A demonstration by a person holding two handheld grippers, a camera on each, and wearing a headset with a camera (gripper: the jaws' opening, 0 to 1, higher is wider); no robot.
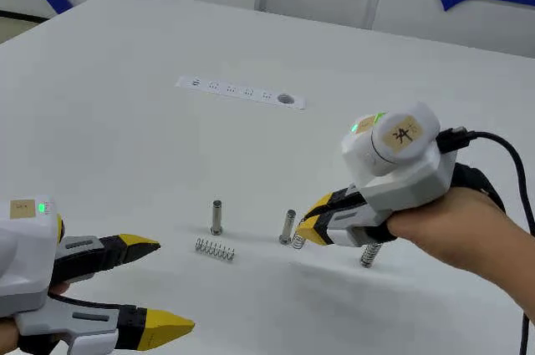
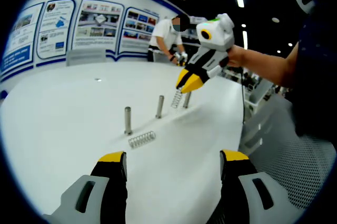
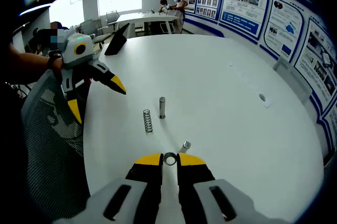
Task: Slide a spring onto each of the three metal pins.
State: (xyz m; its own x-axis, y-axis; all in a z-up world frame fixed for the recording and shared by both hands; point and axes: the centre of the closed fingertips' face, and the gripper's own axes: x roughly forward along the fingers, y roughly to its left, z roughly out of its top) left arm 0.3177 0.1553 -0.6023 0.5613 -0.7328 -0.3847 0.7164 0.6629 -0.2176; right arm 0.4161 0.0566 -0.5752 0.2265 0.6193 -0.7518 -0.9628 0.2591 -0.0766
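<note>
Head view: near the middle of the white desk (image 1: 109, 104) we find the right gripper (image 1: 308, 230), its fingers pinching the held spring (image 1: 298, 241), whose lower end sits just beside the middle pin (image 1: 288, 226). The bare pin (image 1: 216, 216) stands upright, with the loose spring (image 1: 215, 248) lying flat just on its near-edge side. A third pin (image 1: 370, 253), partly hidden under the right hand (image 1: 456, 225), looks coiled, so we judge it already fitted. The left gripper (image 1: 159, 284) hovers by the near edge with its fingers spread and empty. A power strip (image 1: 241, 92) lies toward the far edge.

Left gripper view: past the spread fingers (image 2: 113, 161) we see the loose spring (image 2: 142, 139), the bare pin (image 2: 128, 120) and the middle pin (image 2: 159, 106). The right gripper (image 2: 190, 83) holds the held spring (image 2: 176, 98) tilted beside that pin.

Right gripper view: the fingertips (image 3: 150, 159) close on the held spring (image 3: 169, 158), seen end-on as a ring. The top of the middle pin (image 3: 185, 146) is just beside it, not inside it. Beyond these are the bare pin (image 3: 162, 107), the loose spring (image 3: 148, 120) and the left gripper (image 3: 96, 97).

We judge the second spring to be in hand. The next move calls for centring its open end over the pin top, matching its axis to the upright pin, lowering it, then releasing. The loose spring remains for the bare pin.
</note>
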